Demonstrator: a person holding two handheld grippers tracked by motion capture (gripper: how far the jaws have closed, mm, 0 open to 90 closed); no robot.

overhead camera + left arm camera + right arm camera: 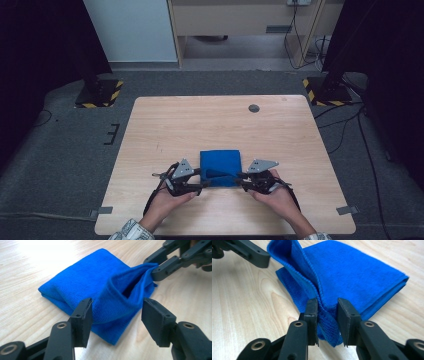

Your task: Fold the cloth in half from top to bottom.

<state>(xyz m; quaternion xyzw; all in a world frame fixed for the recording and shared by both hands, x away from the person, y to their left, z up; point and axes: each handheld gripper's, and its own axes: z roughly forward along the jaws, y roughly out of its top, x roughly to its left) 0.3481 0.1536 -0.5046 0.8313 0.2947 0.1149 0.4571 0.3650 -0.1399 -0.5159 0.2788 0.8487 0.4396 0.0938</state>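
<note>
The blue microfibre cloth (220, 167) lies folded on the near middle of the wooden table (210, 125), between my two grippers. It is folded into a compact rectangle of several layers; the far fold edge lies flat and even. The near edge is not flat: its top layer is lifted and forms an open pocket.

My right gripper (327, 315) has the near corner of that top layer between its pads. The jaws stand narrow with a little slack showing, and the right pad (347, 322) stands a little off the fabric, so I judge the grip loose or releasing rather than firm. In the left gripper view, that corner is pulled up off the stack.

My left gripper (116, 318) has its jaws well apart. The near corner of the cloth sits between them, and neither pad presses it.

Status, as judged: the folds are made and the cloth sits on the table. Remaining: let the lifted layer settle flat, clear both grippers from the cloth, and check that the near edges align.
</note>
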